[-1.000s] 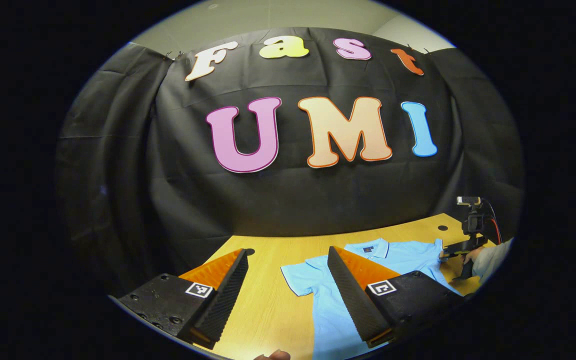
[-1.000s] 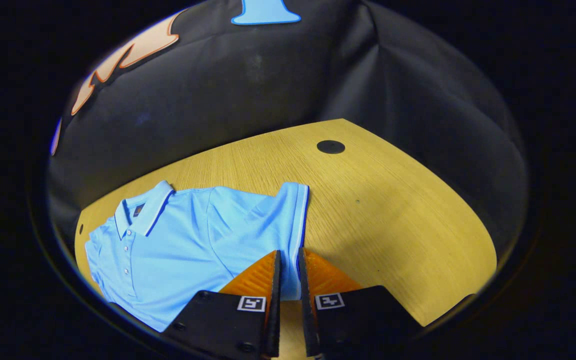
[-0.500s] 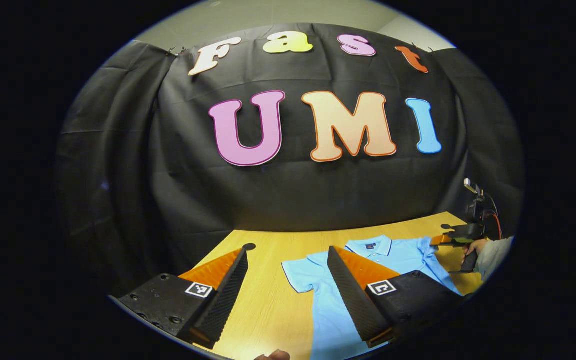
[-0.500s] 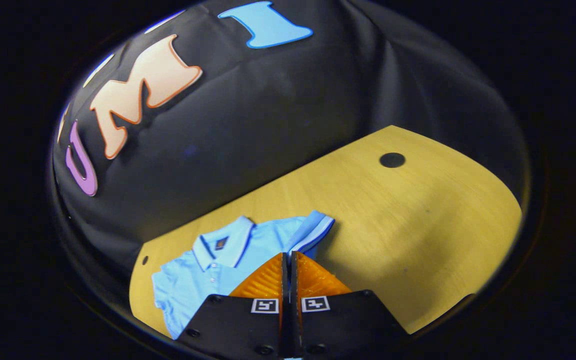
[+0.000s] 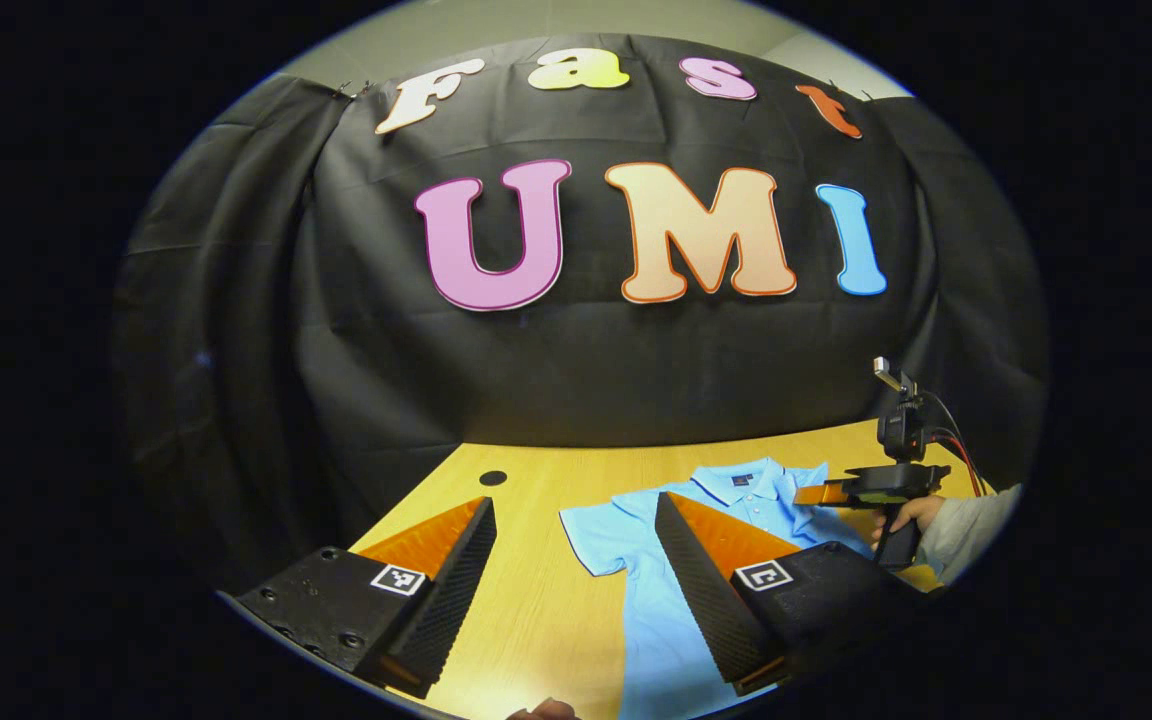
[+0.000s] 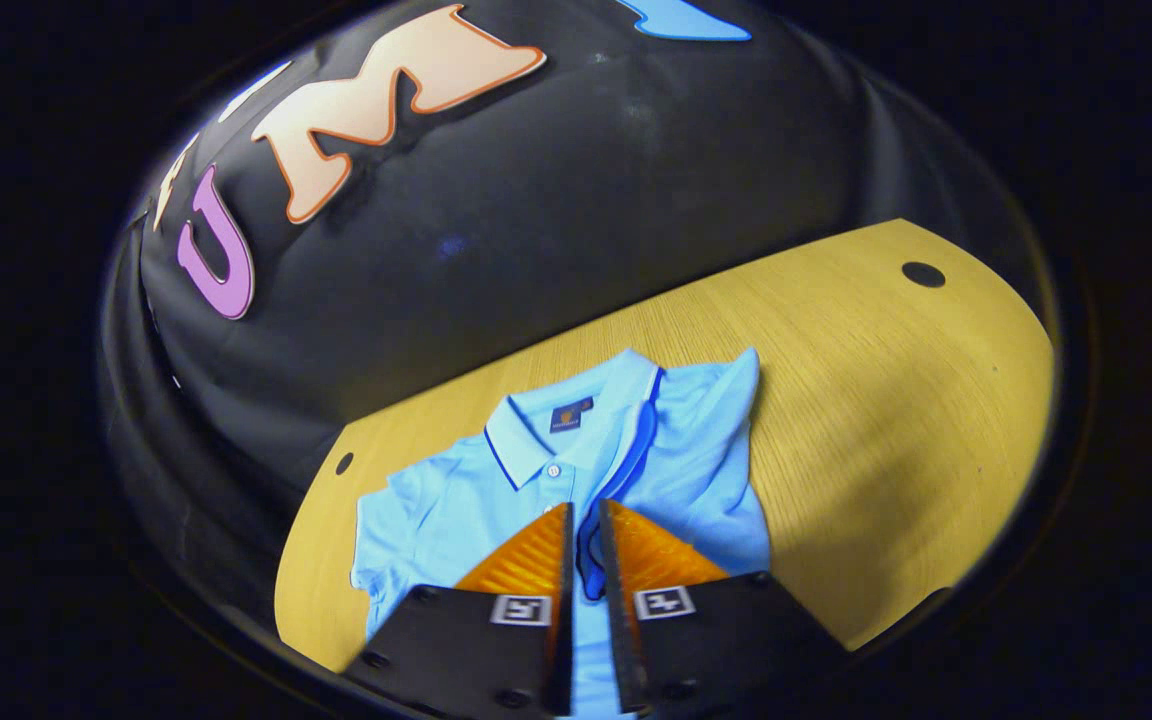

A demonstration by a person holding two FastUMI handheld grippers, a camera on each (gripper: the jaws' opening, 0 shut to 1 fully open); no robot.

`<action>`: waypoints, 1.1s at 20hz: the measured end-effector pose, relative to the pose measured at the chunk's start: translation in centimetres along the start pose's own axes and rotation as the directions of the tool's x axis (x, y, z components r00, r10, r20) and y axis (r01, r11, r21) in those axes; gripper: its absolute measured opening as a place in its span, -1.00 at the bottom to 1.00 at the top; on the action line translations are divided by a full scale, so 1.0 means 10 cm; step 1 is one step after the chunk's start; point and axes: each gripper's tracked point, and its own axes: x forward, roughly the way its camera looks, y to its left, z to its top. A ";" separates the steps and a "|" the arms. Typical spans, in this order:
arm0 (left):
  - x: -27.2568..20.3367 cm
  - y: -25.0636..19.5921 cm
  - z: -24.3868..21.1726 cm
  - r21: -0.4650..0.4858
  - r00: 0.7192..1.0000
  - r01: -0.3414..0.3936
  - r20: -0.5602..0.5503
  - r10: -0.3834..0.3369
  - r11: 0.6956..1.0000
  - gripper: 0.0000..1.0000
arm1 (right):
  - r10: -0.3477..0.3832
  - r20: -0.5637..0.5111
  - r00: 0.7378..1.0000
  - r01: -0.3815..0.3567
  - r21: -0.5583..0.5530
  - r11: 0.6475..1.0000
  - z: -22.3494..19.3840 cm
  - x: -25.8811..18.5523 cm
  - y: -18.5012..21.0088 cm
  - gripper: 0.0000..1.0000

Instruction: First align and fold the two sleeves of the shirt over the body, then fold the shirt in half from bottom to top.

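A light blue polo shirt [image 5: 626, 570] lies flat on the wooden table [image 5: 536, 600], collar toward the wall. My left gripper [image 5: 576, 545] hovers open above the shirt's left side, nothing between its fingers. In the right gripper view the shirt [image 6: 436, 500] has its right sleeve [image 6: 706, 440] folded inward over the chest, its striped hem running down beside the collar [image 6: 546, 425]. My right gripper [image 6: 585, 512] is shut on that sleeve hem, just above the shirt's middle. The left gripper view shows the right gripper [image 5: 808, 494] over the shirt, held by a hand [image 5: 911, 512].
The black cloth wall stands close behind the table. Round cable holes sit in the tabletop at the back left [image 5: 493, 478] and back right [image 6: 923, 274]. Bare wood lies to the right of the shirt [image 6: 886, 420]. A grey sleeve [image 5: 966, 520] reaches in from the right.
The right gripper has lifted the right sleeve and carried it inward over the chest to the button line. The left gripper has stayed open and almost still.
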 end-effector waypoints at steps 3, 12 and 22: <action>0.18 -0.04 -0.06 -0.050 1.000 0.015 -0.014 -0.016 0.999 0.92 | 0.001 0.044 0.999 0.001 -0.054 0.999 0.11 -0.18 0.00 0.32; 1.26 -0.08 -0.51 -0.166 0.995 -0.016 -0.100 -0.001 0.986 0.96 | -0.095 0.208 0.973 0.115 -0.087 0.990 0.55 -1.33 -0.57 0.91; 2.23 0.00 -1.59 -0.141 0.918 -0.120 -0.393 0.055 0.983 0.96 | -0.217 0.227 0.949 0.235 -0.054 0.970 0.38 -1.82 -1.14 0.91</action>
